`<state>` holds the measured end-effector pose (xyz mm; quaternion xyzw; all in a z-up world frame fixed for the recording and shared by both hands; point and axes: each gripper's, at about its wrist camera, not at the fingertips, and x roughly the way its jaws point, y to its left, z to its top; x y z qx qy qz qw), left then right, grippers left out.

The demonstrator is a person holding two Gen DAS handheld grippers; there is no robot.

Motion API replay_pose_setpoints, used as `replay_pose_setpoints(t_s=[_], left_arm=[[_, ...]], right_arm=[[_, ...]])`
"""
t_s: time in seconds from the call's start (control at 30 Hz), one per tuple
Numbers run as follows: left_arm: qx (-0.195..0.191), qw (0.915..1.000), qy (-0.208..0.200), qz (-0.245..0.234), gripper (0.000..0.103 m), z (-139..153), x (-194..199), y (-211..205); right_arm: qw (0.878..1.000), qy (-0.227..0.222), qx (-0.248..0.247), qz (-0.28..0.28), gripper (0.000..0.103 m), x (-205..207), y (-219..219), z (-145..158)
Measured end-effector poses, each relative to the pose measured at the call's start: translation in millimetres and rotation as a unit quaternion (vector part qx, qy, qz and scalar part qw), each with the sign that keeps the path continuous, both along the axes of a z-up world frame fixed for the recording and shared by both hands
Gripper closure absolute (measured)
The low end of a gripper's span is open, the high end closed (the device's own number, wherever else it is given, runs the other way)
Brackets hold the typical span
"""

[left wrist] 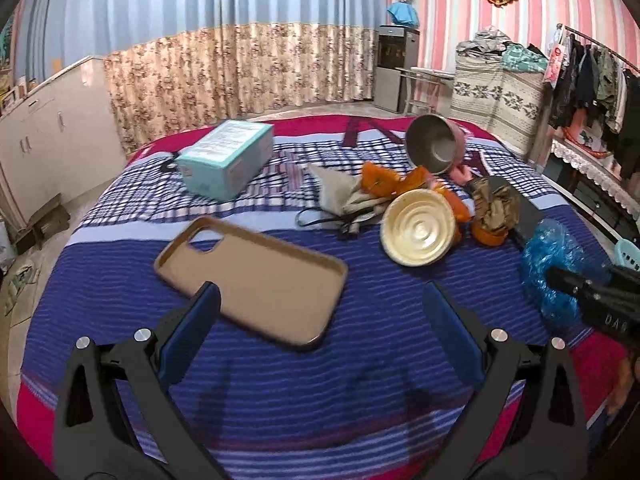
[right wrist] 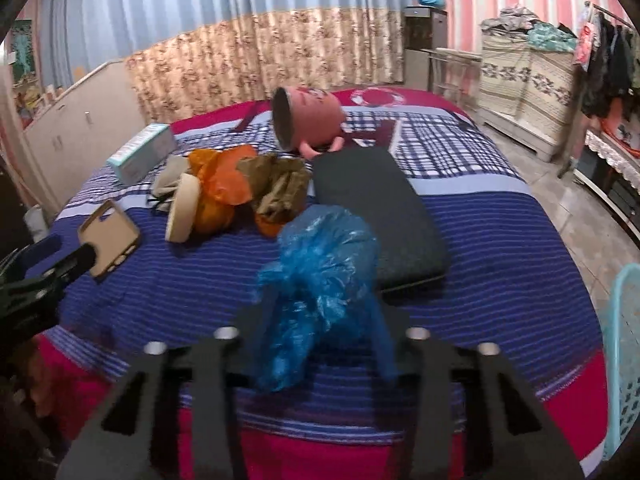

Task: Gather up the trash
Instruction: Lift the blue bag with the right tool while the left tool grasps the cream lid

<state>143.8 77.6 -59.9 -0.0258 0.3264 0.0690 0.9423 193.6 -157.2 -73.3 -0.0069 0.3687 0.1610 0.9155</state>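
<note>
Our right gripper (right wrist: 316, 300) has its jaws clenched on the blue bag (right wrist: 320, 276). The crumpled plastic bulges up and out between the fingers, sitting over the near part of the bed (right wrist: 500, 248), toward its right edge. No earlier frame to compare, so that is all we can say of the grip.

Our left gripper (left wrist: 320, 300) is released, jaws wide apart, nothing between them. It hovers over the near part of the bed, pointing down at the blue-striped cover. The phone case (left wrist: 252, 276) lies open side up just ahead of its left finger (left wrist: 200, 320); contact cannot be told.

Trash on the bed, middle area:
- orange bag (right wrist: 218, 188), crumpled, touching the cream lid (left wrist: 418, 228), which is tipped on edge against it
- brown wrapper (right wrist: 280, 188), crumpled, just right of the orange bag, touching it
- grey cloth scrap (left wrist: 344, 192) with a black cord (left wrist: 320, 220), left of the orange bag

Other items:
- pink pot (right wrist: 308, 120), on its side, mouth facing left, toward the far edge
- teal box (left wrist: 226, 156), toward the far left corner
- dark pad (right wrist: 376, 208), flat, running from the pot toward the near right; the blue bag overlaps its near left side in the right wrist view

A light blue basket (right wrist: 624, 360) stands off the bed's right edge, on the floor side. In the left wrist view only its rim shows, beyond the right gripper.

Right wrist view is motion-blurred, finer detail on the grip not readable.
</note>
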Motion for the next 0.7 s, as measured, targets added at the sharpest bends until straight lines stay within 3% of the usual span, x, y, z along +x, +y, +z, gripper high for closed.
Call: replay_pose_setpoints(t_s=[0.1, 0.33, 0.6, 0.7], left_arm=[[0.008, 0.9999, 0.001, -0.014, 0.005, 1, 10, -12], [0.028, 0.9986, 0.03, -0.032, 0.006, -5, 51, -37], [0.008, 0.9961, 0.059, -0.066, 0.006, -17, 83, -49], [0.002, 0.9934, 0.08, -0.083, 0.017, -25, 89, -53]], right_arm=[[1.0, -0.017, -0.01, 0.006, 0.085, -6, 0, 8], [0.998, -0.045, 0.006, -0.037, 0.086, -15, -38, 31], [0.995, -0.054, 0.004, -0.082, 0.086, -16, -75, 38], [0.994, -0.056, 0.007, -0.091, 0.086, -17, -83, 39]])
